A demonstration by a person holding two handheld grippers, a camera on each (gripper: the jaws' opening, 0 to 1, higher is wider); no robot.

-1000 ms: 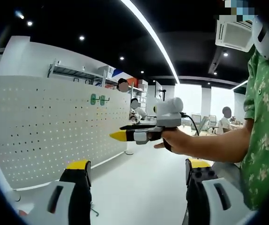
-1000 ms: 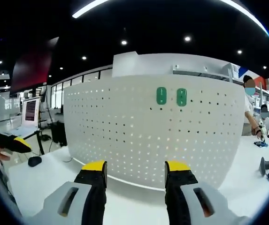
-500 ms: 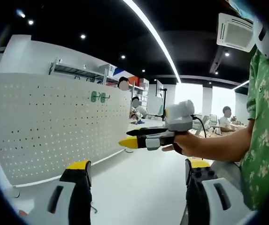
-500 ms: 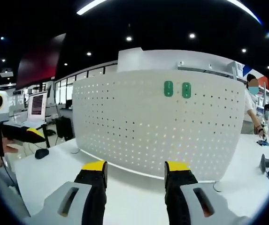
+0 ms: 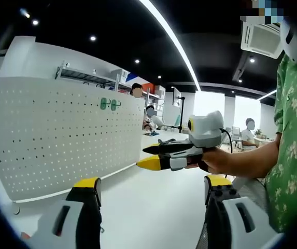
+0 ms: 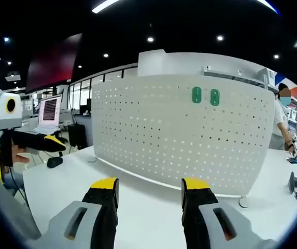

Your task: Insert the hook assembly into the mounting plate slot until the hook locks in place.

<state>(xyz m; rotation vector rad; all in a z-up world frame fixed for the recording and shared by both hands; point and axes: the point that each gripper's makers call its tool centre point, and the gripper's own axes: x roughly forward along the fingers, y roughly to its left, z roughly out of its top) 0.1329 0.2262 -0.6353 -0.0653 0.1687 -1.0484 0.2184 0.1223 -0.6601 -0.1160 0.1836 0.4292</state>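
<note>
Both pairs of jaws wide apart, nothing between them. Two green hooks (image 6: 205, 96) already up on the white pegboard (image 6: 179, 150), side by side, each upright along its long axis.

From the right gripper (image 6: 151, 182): hooks ahead, well above the jaw tips and a little right of the gap, board faced almost squarely. From the left gripper (image 5: 153, 181): same board (image 5: 60, 140) off to the left at a slant, hooks (image 5: 109, 104) small and high beyond the left jaw. Judged better placed for the reach: the right one.

Against a second ago: in the left gripper view, the right gripper (image 5: 153, 162) lower and further right, away from the board. In the right gripper view, hooks shifted rightward, probably a swing of the camera rather than of the board.
</note>
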